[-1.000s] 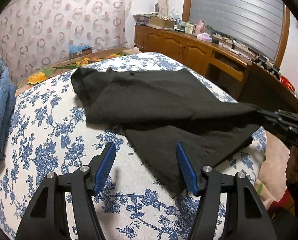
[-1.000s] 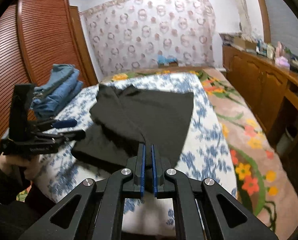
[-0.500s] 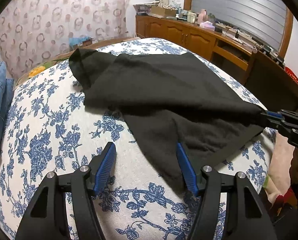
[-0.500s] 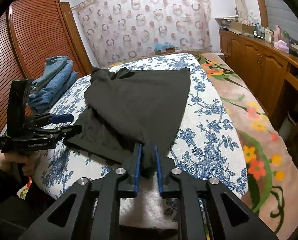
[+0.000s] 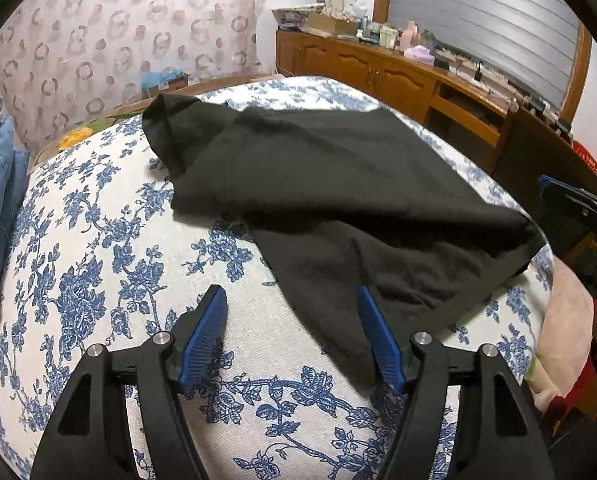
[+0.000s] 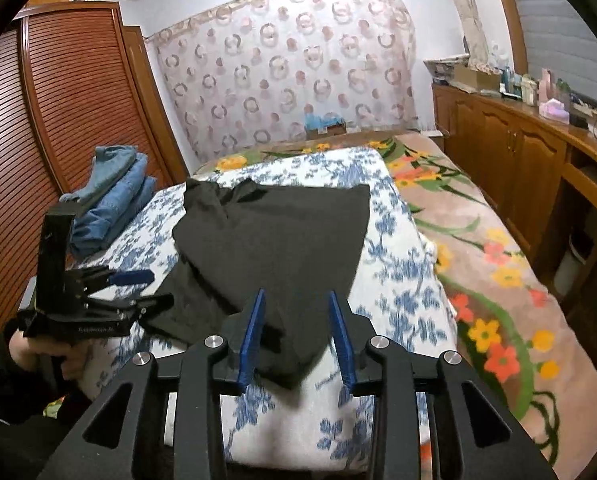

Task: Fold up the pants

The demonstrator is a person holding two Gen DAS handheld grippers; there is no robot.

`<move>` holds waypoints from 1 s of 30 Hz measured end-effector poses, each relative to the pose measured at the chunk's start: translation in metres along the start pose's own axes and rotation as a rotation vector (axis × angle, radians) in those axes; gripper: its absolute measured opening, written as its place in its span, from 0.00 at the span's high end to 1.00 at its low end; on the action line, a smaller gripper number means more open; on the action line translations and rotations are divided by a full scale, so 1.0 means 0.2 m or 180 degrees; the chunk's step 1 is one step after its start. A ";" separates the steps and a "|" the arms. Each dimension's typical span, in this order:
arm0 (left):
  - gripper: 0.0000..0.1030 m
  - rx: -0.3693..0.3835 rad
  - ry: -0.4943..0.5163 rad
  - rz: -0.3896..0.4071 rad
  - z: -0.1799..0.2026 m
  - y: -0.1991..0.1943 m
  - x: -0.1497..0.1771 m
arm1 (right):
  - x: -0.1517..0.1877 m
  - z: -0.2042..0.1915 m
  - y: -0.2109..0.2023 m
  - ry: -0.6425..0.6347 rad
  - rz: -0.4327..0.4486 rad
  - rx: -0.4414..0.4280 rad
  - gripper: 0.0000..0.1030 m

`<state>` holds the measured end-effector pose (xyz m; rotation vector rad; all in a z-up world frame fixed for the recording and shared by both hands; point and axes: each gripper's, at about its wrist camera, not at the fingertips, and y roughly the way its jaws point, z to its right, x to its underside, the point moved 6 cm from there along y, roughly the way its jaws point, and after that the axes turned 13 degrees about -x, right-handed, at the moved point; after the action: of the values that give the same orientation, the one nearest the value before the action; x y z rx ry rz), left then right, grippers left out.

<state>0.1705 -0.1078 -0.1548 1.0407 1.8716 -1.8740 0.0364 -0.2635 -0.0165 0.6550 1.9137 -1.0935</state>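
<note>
The black pants (image 5: 338, 184) lie folded over on the blue-flowered bed cover (image 5: 98, 264), one layer on top of the other. In the right wrist view the pants (image 6: 274, 240) reach to the bed's near edge. My left gripper (image 5: 290, 300) is open, low over the cover at the pants' near corner, with its right finger against the cloth. My right gripper (image 6: 296, 304) is open and empty, with the pants' near corner lying between its fingers. The left gripper also shows at the left of the right wrist view (image 6: 138, 288).
Folded blue jeans (image 6: 110, 200) are stacked at the bed's far left by a slatted wooden wardrobe (image 6: 70, 128). A floral rug (image 6: 478, 248) covers the floor to the right. A wooden cabinet (image 6: 538, 152) with clutter runs along the right wall.
My right gripper was shut on the pants' corner and has opened, letting the cloth drop onto the bed. My left gripper stayed open and moved closer over the pants.
</note>
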 end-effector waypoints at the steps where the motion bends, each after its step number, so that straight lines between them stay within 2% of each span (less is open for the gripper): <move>1: 0.33 0.0002 -0.0045 0.0040 -0.01 -0.01 -0.01 | -0.01 0.00 0.01 -0.0018 -0.0006 0.0008 0.67; 12: 0.33 -0.0129 -0.0299 0.0318 -0.24 -0.13 -0.11 | -0.24 -0.11 0.31 -0.0272 -0.0096 -0.0258 0.67; 19: 0.33 -0.0203 -0.0378 0.0380 -0.34 -0.15 -0.14 | -0.37 -0.17 0.58 -0.0440 -0.0320 -0.0427 0.67; 26: 0.33 -0.0230 -0.0442 0.0391 -0.40 -0.15 -0.13 | -0.43 -0.18 0.81 -0.0463 -0.0588 -0.0585 0.67; 30: 0.33 -0.0238 -0.0445 0.0370 -0.42 -0.14 -0.12 | -0.45 -0.15 0.94 -0.0410 -0.0711 -0.0619 0.59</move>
<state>0.1916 -0.0319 -0.1081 0.9473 1.7498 -1.7500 0.2131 -0.1497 -0.0153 0.2613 1.9828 -1.0408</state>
